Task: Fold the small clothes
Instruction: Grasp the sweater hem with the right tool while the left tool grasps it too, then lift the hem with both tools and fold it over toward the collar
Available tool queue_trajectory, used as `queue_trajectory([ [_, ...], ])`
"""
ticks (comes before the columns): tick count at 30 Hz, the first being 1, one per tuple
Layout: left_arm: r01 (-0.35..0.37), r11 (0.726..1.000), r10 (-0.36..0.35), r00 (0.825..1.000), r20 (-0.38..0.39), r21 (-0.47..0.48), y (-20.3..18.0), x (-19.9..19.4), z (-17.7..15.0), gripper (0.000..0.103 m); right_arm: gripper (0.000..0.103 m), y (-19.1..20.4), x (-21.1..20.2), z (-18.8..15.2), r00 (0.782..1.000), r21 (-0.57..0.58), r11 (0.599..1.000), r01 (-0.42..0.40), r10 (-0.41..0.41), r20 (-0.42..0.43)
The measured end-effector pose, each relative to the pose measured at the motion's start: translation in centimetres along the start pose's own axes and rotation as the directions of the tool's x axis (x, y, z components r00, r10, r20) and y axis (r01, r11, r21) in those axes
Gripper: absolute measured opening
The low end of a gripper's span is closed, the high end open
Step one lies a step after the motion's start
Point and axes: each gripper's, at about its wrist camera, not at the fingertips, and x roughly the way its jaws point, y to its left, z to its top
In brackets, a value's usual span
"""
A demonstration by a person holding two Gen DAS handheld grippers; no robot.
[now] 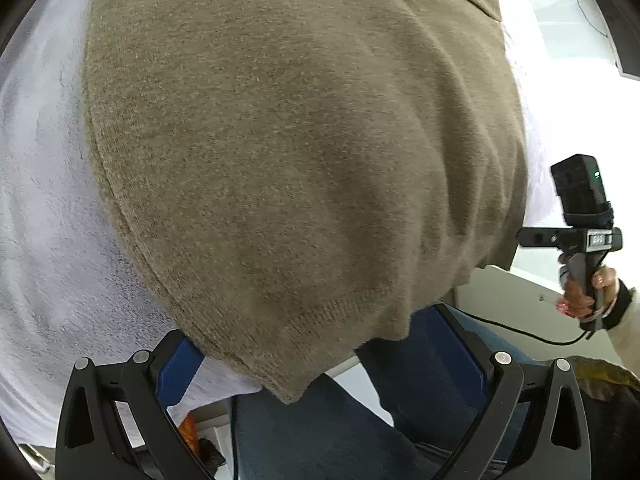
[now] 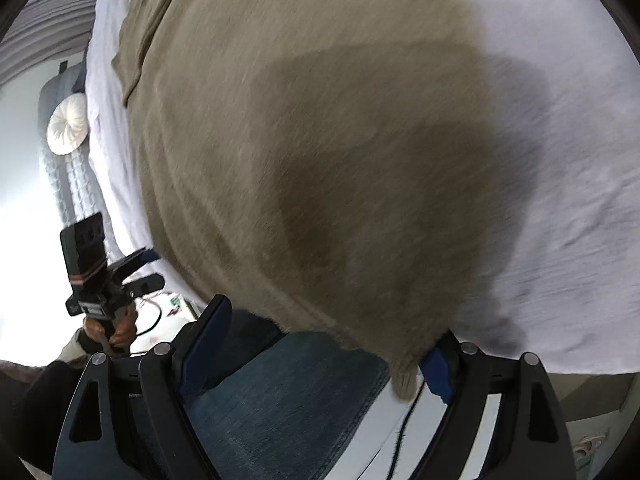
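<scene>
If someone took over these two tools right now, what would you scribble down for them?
Left hand-held gripper: open, a corner of the brown knit garment hanging between its fingers, not clamped.
Right hand-held gripper: open, the other near corner by its right finger, not pinched.
Garment: spread on the white sheet, near edge hanging off toward the person's jeans.
Done: no fold visible in these close views.
Left: probably grip both corners and start folding.
</scene>
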Motion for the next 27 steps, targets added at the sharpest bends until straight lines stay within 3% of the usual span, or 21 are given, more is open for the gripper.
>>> queue_trajectory([
  [4, 0.017, 1.0, -0.017, 1.0, -0.009, 0.002, 0.3, -0.7, 0.7, 0.103, 0.088, 0.2, 0.8, 0.0, 1.0, 0.019, 1.0, 0.013, -0.013, -0.004],
  [5, 0.021, 1.0, -0.021, 1.0, -0.008, 0.002, 0.2, -0.7, 0.6, 0.103, 0.084, 0.1, 0.7, 0.1, 1.0, 0.043, 0.999, 0.006, -0.006, 0.006],
  [6, 0.022, 1.0, -0.022, 1.0, -0.001, 0.001, -0.1, -0.2, 0.2, 0.101, 0.063, 0.1, 0.6, 0.1, 1.0, 0.061, 0.998, 0.004, -0.005, 0.016],
  [7, 0.026, 1.0, -0.026, 1.0, 0.005, 0.001, 0.3, -0.4, -0.1, 0.087, 0.047, 0.0, 0.5, 0.2, 1.0, 0.072, 0.997, 0.011, -0.012, 0.021],
  [8, 0.028, 1.0, -0.028, 1.0, -0.003, 0.002, 0.3, -0.2, -0.1, 0.067, 0.018, 0.0, 0.1, 0.2, 1.0, 0.081, 0.997, 0.001, -0.003, 0.03],
  [9, 0.013, 1.0, -0.013, 1.0, -0.017, 0.001, 0.3, 0.1, -0.1, 0.059, 0.014, 0.3, -0.1, 0.3, 0.999, 0.076, 0.997, -0.023, 0.02, 0.04],
  [11, -0.017, 1.0, 0.018, 1.0, -0.024, 0.017, 0.4, 0.4, -0.2, 0.018, 0.013, 1.6, -0.8, 0.4, 0.996, 0.036, 0.997, -0.071, 0.069, 0.058],
  [12, -0.026, 0.999, 0.027, 0.999, -0.028, 0.03, 0.4, 0.6, -0.3, 0.013, 0.013, 2.4, -1.4, 0.6, 0.992, 0.017, 0.994, -0.109, 0.108, 0.072],
  [16, 0.105, 0.994, -0.105, 0.994, 0.014, 0.013, 0.6, -1.4, 0.2, 0.013, 0.012, 5.1, -3.8, 1.9, 0.961, -0.038, 0.974, -0.224, 0.227, 0.157],
  [20, 0.203, 0.978, -0.197, 0.972, 0.128, -0.04, 1.8, -4.8, 2.3, 0.013, 0.012, 7.2, -6.6, 4.7, 0.901, -0.081, 0.939, -0.333, 0.342, 0.266],
  [23, 0.263, 0.96, -0.234, 0.94, 0.246, -0.091, 3.4, -7.7, 4.9, 0.013, 0.012, 8.6, -8.6, 7.8, 0.85, -0.128, 0.911, -0.393, 0.413, 0.326],
  [27, 0.276, 0.955, -0.213, 0.894, 0.395, -0.111, 4.9, -11.3, 9.0, 0.013, 0.011, 10.5, -10.8, 12.0, 0.795, -0.179, 0.881, -0.438, 0.473, 0.381],
])
